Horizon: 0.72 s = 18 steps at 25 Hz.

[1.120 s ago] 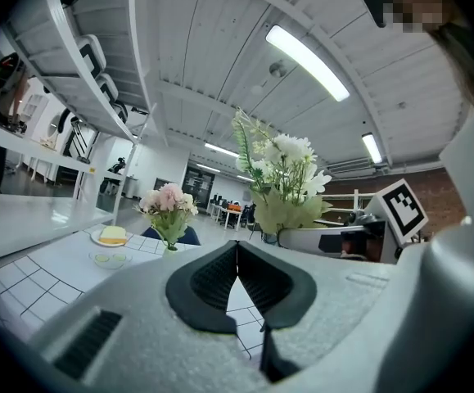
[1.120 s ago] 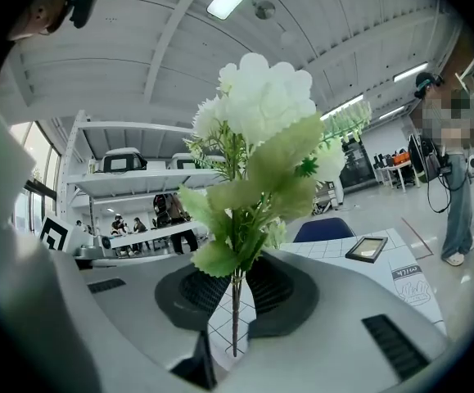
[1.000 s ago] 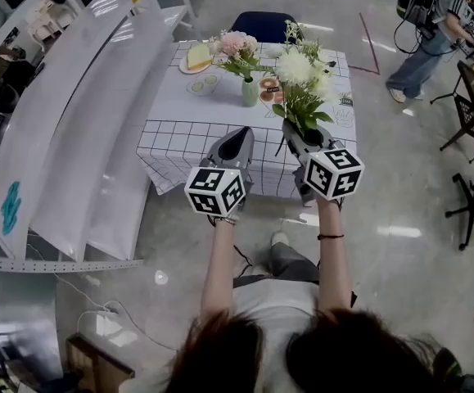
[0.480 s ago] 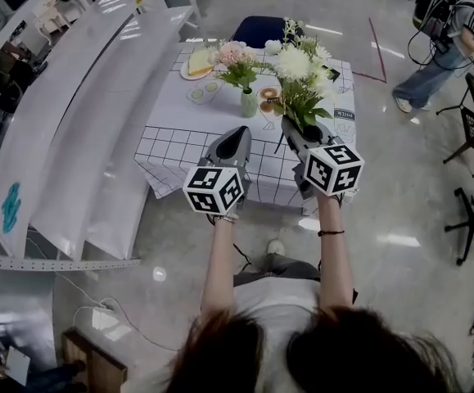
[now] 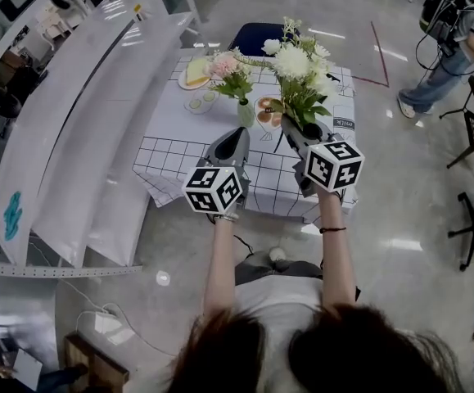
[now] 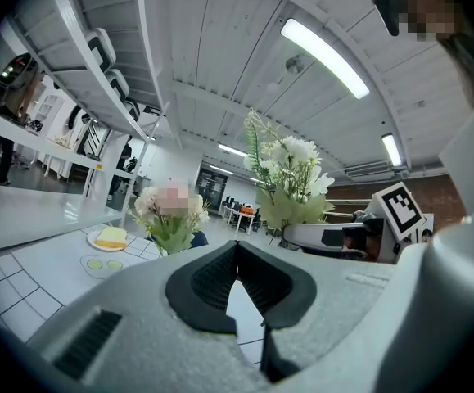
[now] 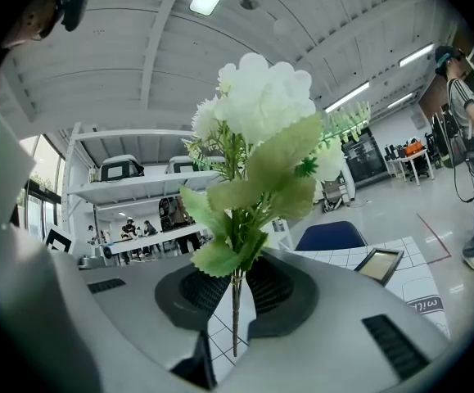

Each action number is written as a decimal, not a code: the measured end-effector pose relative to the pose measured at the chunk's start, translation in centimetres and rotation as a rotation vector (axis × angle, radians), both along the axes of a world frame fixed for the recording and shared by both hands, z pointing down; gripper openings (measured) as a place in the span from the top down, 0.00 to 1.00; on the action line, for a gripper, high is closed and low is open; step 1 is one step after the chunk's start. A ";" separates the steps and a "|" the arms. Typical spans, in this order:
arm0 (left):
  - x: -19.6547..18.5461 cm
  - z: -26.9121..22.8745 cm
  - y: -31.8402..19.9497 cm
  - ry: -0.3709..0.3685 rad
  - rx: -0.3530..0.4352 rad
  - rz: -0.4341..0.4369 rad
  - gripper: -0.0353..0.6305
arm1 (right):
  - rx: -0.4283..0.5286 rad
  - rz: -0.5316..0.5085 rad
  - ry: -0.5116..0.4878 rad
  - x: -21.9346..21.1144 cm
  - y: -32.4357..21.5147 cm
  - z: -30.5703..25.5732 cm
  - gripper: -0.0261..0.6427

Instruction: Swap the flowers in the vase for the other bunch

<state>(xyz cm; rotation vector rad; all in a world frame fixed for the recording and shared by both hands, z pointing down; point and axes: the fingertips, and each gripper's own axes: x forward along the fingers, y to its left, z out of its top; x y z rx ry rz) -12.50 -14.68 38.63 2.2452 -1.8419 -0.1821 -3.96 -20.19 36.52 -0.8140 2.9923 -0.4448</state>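
Note:
My right gripper [image 5: 289, 128] is shut on the stems of a bunch of white flowers with green leaves [image 5: 301, 74], held upright at the table's near edge. In the right gripper view the thin stem [image 7: 235, 308] stands pinched between the pads and the white blooms [image 7: 261, 109] rise above. My left gripper [image 5: 241, 134] is shut and empty, beside the right one; its jaws [image 6: 237, 252] meet with nothing between them. On the table a small green vase [image 5: 246, 113] holds pink flowers [image 5: 224, 65], ahead of both grippers.
The table [image 5: 179, 129] has a white grid cloth, a plate with yellow cake [image 5: 196, 72] and a small dish [image 5: 197, 101]. A blue chair [image 5: 257, 35] stands behind it. White curved shelving [image 5: 81, 121] runs along the left. A person [image 5: 453, 47] stands at far right.
The table with the vase has come nearer in the head view as both grippers advanced toward it. Both grips look unchanged.

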 end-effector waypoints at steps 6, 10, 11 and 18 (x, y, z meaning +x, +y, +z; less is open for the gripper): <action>-0.4 0.3 -1.7 0.006 -0.017 0.006 0.93 | -0.016 -0.004 -0.010 -0.2 -1.5 0.2 0.88; -1.1 0.9 -2.5 0.010 -0.030 0.000 0.93 | -0.028 0.000 -0.010 -0.4 -2.4 0.7 0.88; -1.3 1.0 -2.7 0.010 -0.032 -0.003 0.93 | -0.033 0.002 -0.010 -0.4 -2.7 0.8 0.88; -2.8 2.5 -4.0 0.037 -0.060 -0.011 0.93 | -0.066 0.018 -0.009 -1.0 -4.2 2.1 0.88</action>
